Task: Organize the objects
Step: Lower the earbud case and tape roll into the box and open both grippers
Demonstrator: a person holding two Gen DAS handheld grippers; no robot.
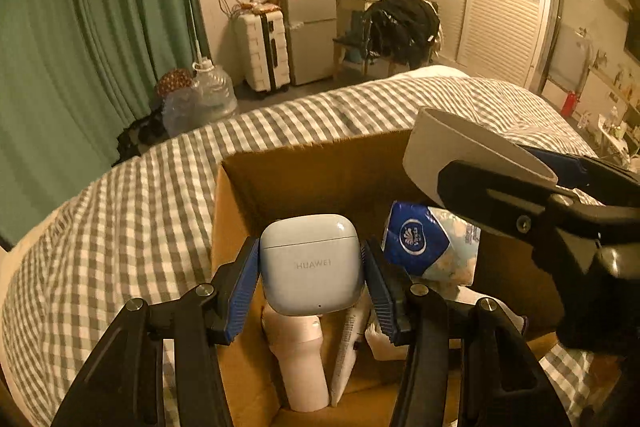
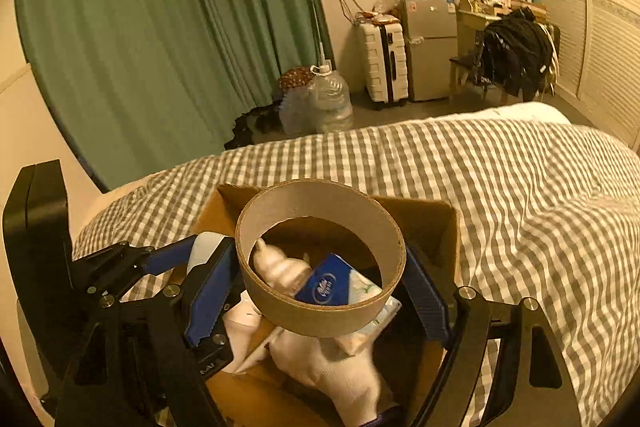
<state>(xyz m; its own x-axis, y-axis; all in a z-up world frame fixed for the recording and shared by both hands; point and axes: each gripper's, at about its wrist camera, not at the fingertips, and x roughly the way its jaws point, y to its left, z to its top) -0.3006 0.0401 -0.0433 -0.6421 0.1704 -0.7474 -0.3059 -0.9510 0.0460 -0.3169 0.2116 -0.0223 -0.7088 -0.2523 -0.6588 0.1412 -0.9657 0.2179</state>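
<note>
— What have the left tongs (image 1: 311, 285) got?
— A pale blue earbud case (image 1: 311, 263), pinched between both pads over the cardboard box (image 1: 240, 227) on the checked bed (image 1: 120, 219).
— And the right tongs (image 2: 320, 291)?
— Clamped on a cardboard ring (image 2: 320, 315), held above the same box, over a blue tissue pack (image 2: 332, 287).

The left gripper (image 1: 311, 277) clamps a pale blue rounded plastic earbud case (image 1: 311, 263) between its blue ribbed pads, above an open brown cardboard box (image 1: 312, 171) on a grey-and-white checked bedcover (image 1: 120, 211). Inside lie a blue tissue packet (image 1: 424, 243) and a white plastic bottle (image 1: 300, 359). At right, the right gripper (image 1: 560, 183) holds a wide cardboard tape ring (image 1: 452, 147).
</note>
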